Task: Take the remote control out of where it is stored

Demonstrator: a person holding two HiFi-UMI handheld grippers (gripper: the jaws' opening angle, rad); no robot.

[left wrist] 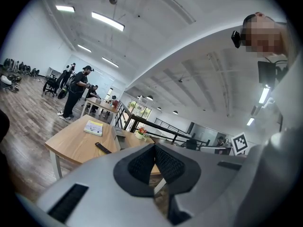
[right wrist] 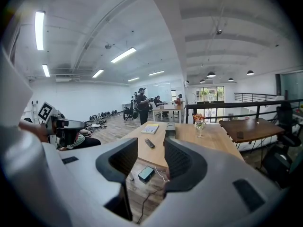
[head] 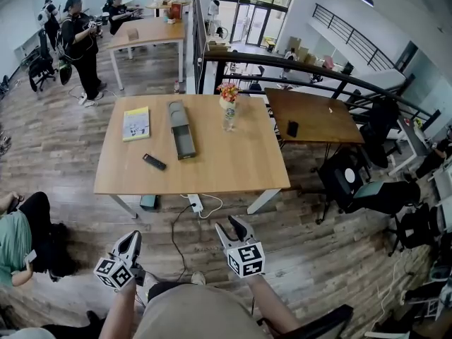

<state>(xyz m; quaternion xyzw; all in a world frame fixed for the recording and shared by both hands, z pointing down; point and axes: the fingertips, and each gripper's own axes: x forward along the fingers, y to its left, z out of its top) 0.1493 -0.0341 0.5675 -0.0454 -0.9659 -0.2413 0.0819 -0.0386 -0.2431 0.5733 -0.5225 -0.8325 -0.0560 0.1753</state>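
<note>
Well short of the table (head: 233, 168): my left gripper (head: 133, 237) jaws together, right gripper (head: 234, 224) apart, both empty. I should close in first, then square up on the remote (head: 154, 162).

Wood table (head: 240, 168): remote (head: 154, 162) lies apart from long grey case (head: 181, 129), at its 7 o'clock. Booklet (head: 136, 123) at 9, flower vase (head: 228, 104) at 2. L gripper (head: 130, 243) and R gripper (head: 237, 229) at 6 o'clock, clear of table.

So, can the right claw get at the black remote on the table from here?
Probably not yet. The right claw, open and empty, hangs over the floor short of the table, and the remote lies further in. Nothing blocks the path.
</note>
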